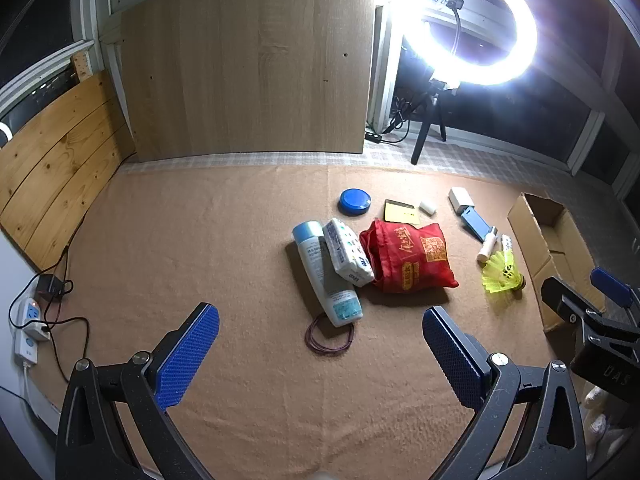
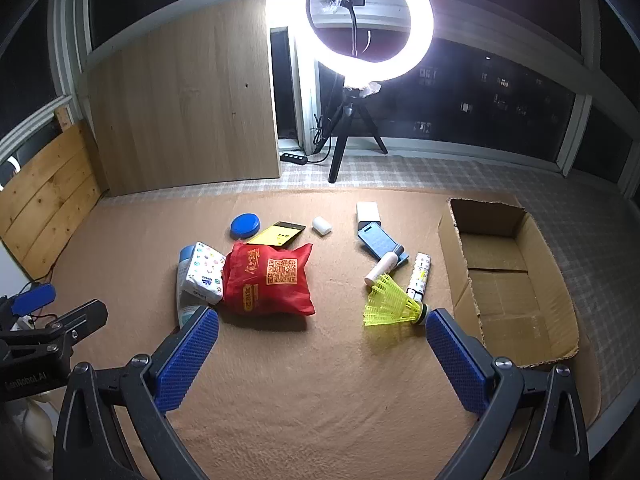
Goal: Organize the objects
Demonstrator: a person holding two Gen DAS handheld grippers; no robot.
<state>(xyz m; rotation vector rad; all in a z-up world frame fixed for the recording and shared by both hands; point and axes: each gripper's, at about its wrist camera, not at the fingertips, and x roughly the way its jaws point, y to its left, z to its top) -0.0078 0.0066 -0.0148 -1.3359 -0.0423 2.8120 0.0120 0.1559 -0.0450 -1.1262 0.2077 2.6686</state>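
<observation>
Loose objects lie on a tan mat (image 1: 200, 240): a red bag (image 1: 408, 258), a tissue pack (image 1: 346, 254) leaning on a blue-capped bottle (image 1: 326, 276), a purple band loop (image 1: 330, 336), a blue round lid (image 1: 354, 201), a yellow card (image 1: 402, 212), a blue phone (image 1: 476, 224) and a yellow shuttlecock (image 1: 502, 272). An open cardboard box (image 2: 516, 280) stands at the right. My left gripper (image 1: 320, 356) is open and empty, short of the bottle. My right gripper (image 2: 322, 354) is open and empty, between the red bag (image 2: 272, 280) and the shuttlecock (image 2: 394, 304).
A lit ring light on a tripod (image 2: 362, 20) stands at the back. A wooden panel (image 1: 248, 60) leans behind the mat. A power strip with cables (image 1: 30, 320) lies at the left edge. A white tube (image 2: 382, 266) and a patterned stick (image 2: 418, 274) lie by the phone.
</observation>
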